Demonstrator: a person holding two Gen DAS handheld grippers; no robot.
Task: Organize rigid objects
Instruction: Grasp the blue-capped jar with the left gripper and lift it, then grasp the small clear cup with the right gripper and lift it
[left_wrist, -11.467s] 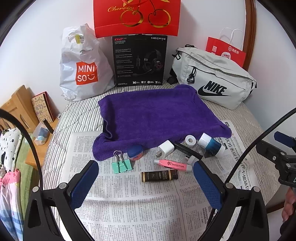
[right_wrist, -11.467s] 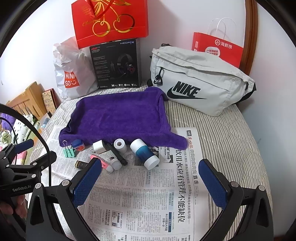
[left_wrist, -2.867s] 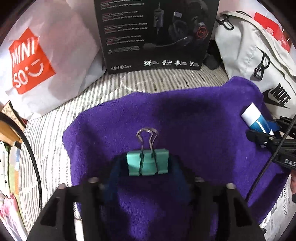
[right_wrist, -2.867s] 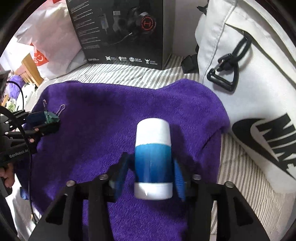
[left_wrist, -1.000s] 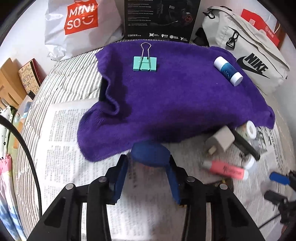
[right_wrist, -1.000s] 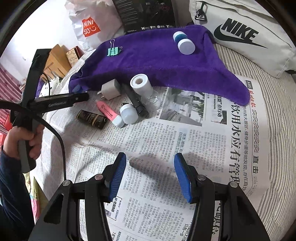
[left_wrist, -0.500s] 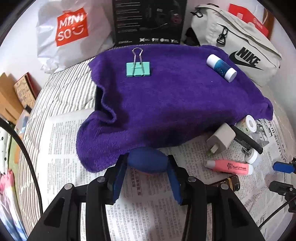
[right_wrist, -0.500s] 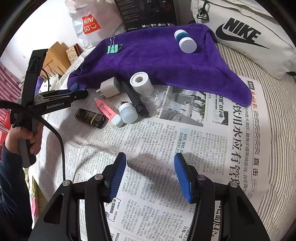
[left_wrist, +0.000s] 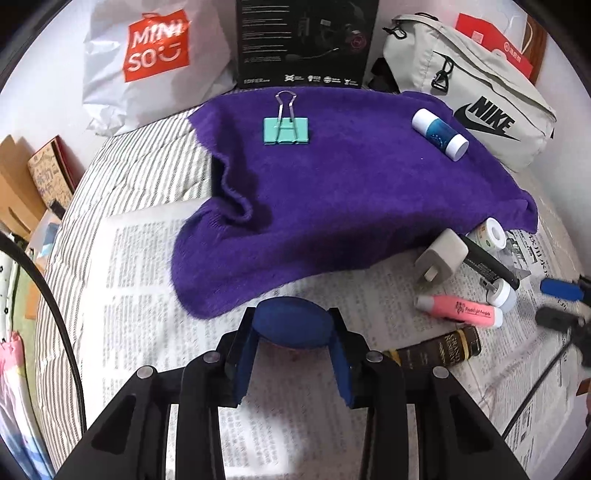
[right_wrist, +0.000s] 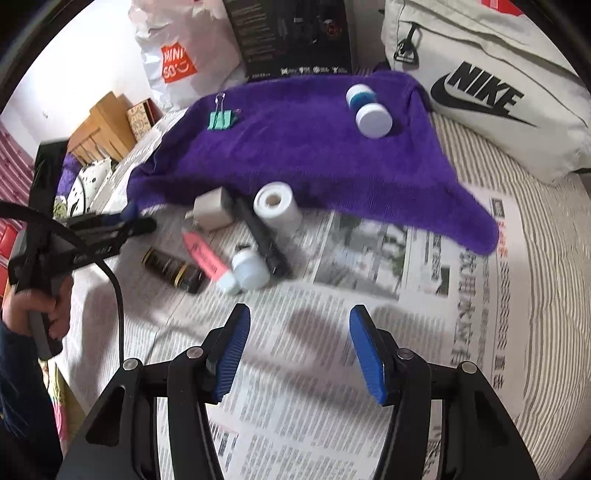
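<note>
Two items on purple towel (left_wrist: 351, 192): binder clip (left_wrist: 285, 130), blue bottle (left_wrist: 439, 133). Left gripper (left_wrist: 292, 341) just closed, clamping blue-lidded jar (left_wrist: 291, 325); right gripper (right_wrist: 299, 350) open, empty. Six remain on newspaper (right_wrist: 406, 332).

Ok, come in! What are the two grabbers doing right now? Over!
Left gripper closing on blue round jar. Right gripper open, empty. Purple towel ahead, nothing blocking.

Nike bag (left_wrist: 476, 92), Miniso bag (left_wrist: 147, 59) (white), headset box (left_wrist: 306, 40)

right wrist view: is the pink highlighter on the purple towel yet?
No, the pink highlighter lies on the newspaper among the unsorted items, while the purple towel holds only the green binder clip and the blue-and-white bottle.
</note>
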